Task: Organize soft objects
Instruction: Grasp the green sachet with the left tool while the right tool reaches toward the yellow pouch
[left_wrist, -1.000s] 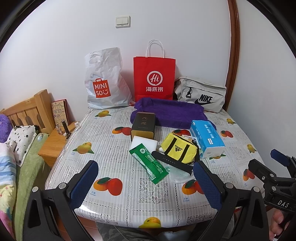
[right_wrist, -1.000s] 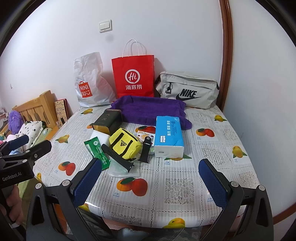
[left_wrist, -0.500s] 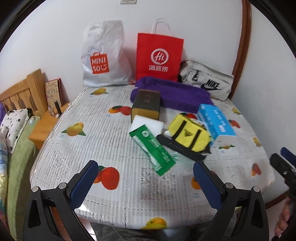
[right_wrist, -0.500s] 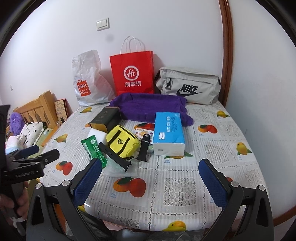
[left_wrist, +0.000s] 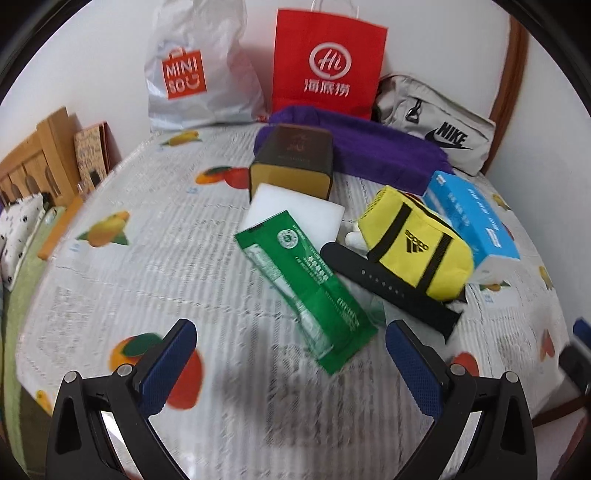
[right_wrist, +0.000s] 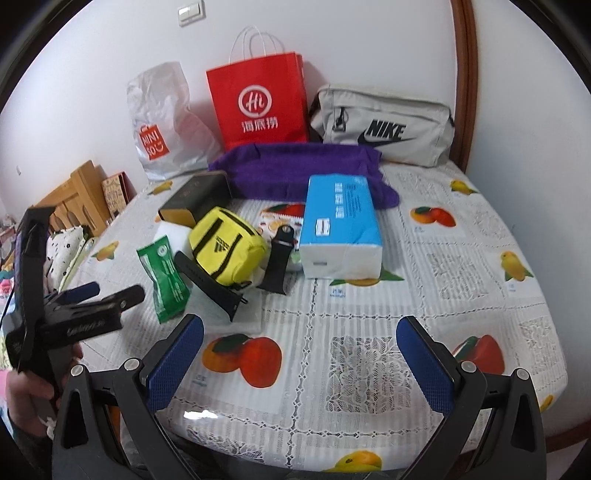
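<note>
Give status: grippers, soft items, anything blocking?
Left gripper open, empty, over table near green packet. Right gripper open, empty. Yellow pouch untouched, black strap lying against it.

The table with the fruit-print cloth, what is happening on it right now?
A person holds a two-finger gripper in each hand over the table. The left gripper and the right gripper are both open and empty. The left one points at the green foil packet, beside the yellow zip pouch. Nothing is picked up yet.
</note>
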